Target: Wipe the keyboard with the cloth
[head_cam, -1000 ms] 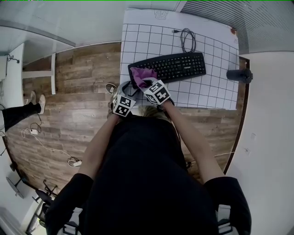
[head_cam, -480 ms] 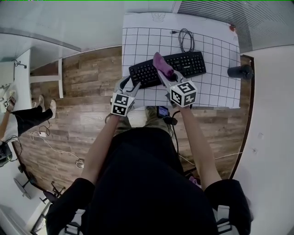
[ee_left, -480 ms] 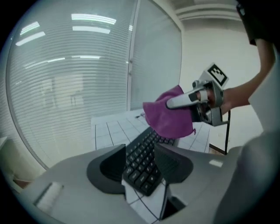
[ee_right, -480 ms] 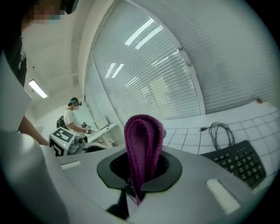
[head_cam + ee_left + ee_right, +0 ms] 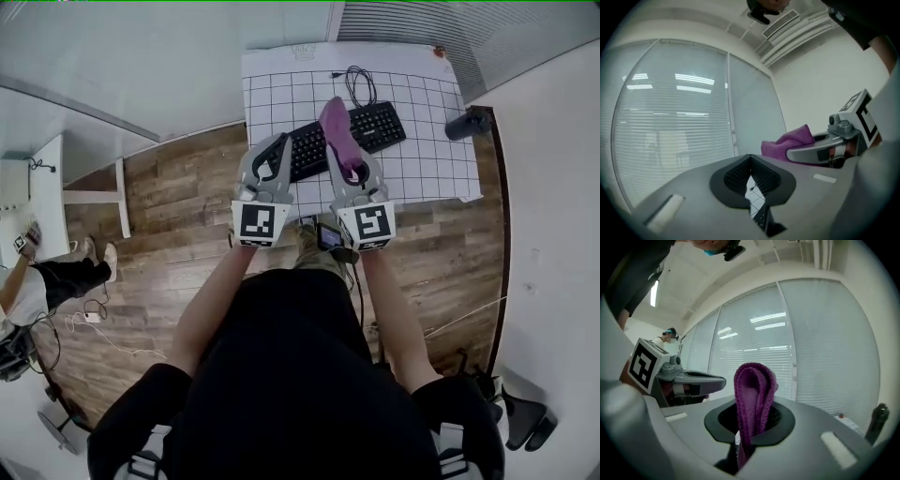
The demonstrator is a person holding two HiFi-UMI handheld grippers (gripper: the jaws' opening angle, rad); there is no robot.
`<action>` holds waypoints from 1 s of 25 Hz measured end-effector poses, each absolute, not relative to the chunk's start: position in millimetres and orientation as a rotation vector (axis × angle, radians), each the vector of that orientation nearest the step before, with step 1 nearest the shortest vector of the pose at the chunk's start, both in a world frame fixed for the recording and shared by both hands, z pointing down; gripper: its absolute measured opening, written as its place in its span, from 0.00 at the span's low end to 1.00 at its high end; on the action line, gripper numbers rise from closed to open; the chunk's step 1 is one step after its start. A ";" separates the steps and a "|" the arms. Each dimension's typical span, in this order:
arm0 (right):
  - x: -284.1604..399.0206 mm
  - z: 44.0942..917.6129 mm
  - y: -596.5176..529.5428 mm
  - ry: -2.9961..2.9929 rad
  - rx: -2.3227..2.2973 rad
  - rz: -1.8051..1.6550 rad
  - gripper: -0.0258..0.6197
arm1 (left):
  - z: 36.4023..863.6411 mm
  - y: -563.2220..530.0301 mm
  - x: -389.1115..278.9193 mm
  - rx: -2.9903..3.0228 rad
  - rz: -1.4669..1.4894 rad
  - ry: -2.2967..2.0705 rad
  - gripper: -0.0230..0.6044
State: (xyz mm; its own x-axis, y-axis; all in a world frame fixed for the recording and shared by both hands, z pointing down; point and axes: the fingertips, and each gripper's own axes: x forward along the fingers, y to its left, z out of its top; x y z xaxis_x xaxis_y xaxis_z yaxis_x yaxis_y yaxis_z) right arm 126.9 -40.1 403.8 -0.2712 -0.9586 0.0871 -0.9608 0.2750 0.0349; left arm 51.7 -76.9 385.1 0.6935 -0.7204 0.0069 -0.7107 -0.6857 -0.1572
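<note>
Wood floor (image 5: 169,225) filled most of the head view, and the person stood at the near edge of a table covered by a white grid mat (image 5: 427,103). The mat probably gave a plain, marked surface to work on. A black keyboard (image 5: 380,127) lay slantwise across the mat, in easy reach of both hands. Its cable (image 5: 356,86) sat coiled behind it, out of the way of any wiping. A dark cylinder (image 5: 466,122) stood at the mat's right edge, well apart from the keyboard.

Both grippers hung level, well above the table and side by side. The left gripper (image 5: 751,178) had just been closing. Its jaws met with nothing between them, and only a sliver of mat and keys showed through below. Empty and closed, it looked free to steady the keyboard if needed.

The right gripper (image 5: 749,427) was clamped on the purple cloth (image 5: 752,390). The cloth was folded double, so a rounded loop stood out past the jaws, likely to act as a soft pad for the keys. It was in the air, touching nothing on the table, so no wiping was under way.
</note>
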 end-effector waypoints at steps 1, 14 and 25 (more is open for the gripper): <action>119.5 394.0 -29.9 -2.420 1.867 -0.006 0.11 | 375.7 -66.6 44.7 -2.752 -0.074 1.160 0.04; -17.4 364.5 126.3 -2.257 2.060 -0.168 0.10 | 361.7 84.5 -90.5 -2.761 0.027 1.081 0.04; -107.8 383.9 199.7 -2.320 1.955 -0.174 0.10 | 373.4 161.6 -179.8 -2.720 0.062 1.144 0.04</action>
State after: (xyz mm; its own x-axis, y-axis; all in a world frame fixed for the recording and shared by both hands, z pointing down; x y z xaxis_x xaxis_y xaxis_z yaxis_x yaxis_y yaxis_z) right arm -107.8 199.7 383.9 -0.1688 -0.9856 0.0048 -0.9739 0.1675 0.1534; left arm -179.8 161.6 373.4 0.7014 -0.7039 -0.1119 -0.7119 -0.6842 -0.1585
